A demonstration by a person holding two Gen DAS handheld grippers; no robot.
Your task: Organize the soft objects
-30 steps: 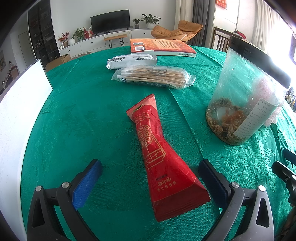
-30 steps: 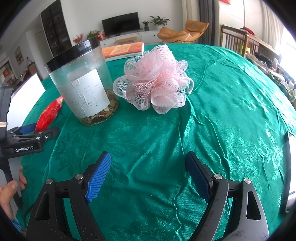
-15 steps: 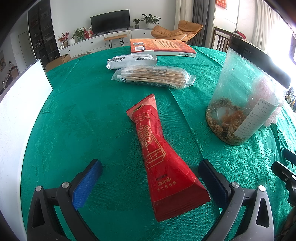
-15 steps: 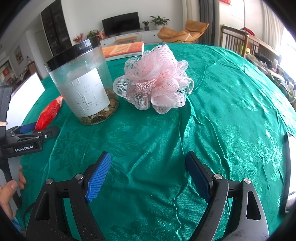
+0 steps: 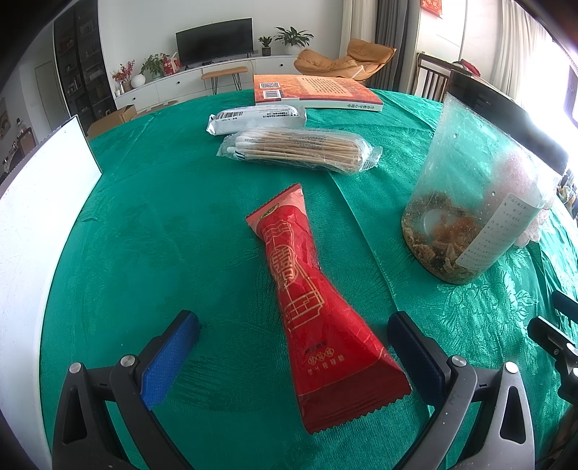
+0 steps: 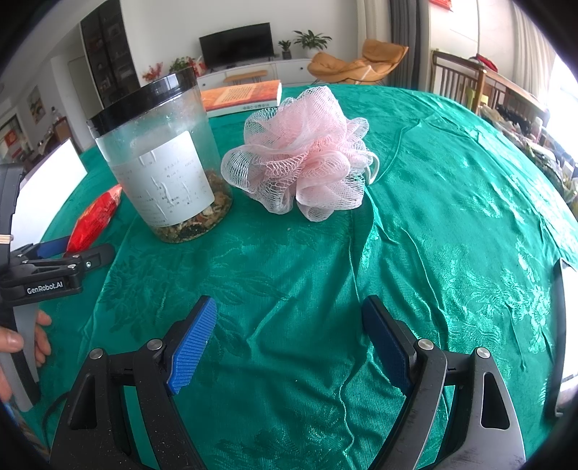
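Red packet between the parted fingers, pink pouf waiting ahead

The left gripper (image 5: 294, 352), fingers apart, straddles the red packet (image 5: 310, 303) lying flat on the tabletop (image 5: 151, 224): light, crinkly, likely slippery, best pinched mid-body. The right gripper (image 6: 289, 341), also spread and empty, faces the airy, squashy mesh pouf (image 6: 300, 155).

- Rear wall (image 5: 144, 32): white, plain.
- TV (image 5: 214, 40): dark, wall-mounted above a long white cabinet (image 5: 188, 81).
- Plants (image 5: 292, 38): potted, on the cabinet, right of the TV; red flowers (image 5: 123, 70) at its left end.
- Shelving (image 5: 77, 61): dark, tall, left side.
- Lounger (image 5: 343, 59): orange, before grey curtains (image 5: 392, 36).
- Wooden chair (image 6: 458, 77): right side.
- Window (image 5: 563, 72): right, strong daylight.
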